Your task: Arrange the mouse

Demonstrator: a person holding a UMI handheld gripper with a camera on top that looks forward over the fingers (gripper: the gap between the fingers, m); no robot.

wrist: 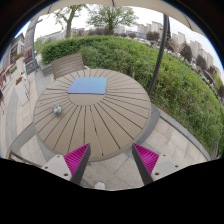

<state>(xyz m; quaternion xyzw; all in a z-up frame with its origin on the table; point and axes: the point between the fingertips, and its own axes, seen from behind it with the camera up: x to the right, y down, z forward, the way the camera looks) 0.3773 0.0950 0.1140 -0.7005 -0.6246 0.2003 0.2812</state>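
Observation:
A round wooden slatted table stands ahead of my gripper. A blue mouse pad lies flat on the far part of the table top. A small pale object, likely the mouse, sits near the table's left edge, too small to tell more. My gripper's fingers, with magenta pads, are spread wide apart and hold nothing. They hang short of the table's near edge, above the paved ground.
A wooden bench stands behind the table by a green hedge. A dark pole rises to the right of the table. Chairs stand at the left. Grey paving lies under my fingers.

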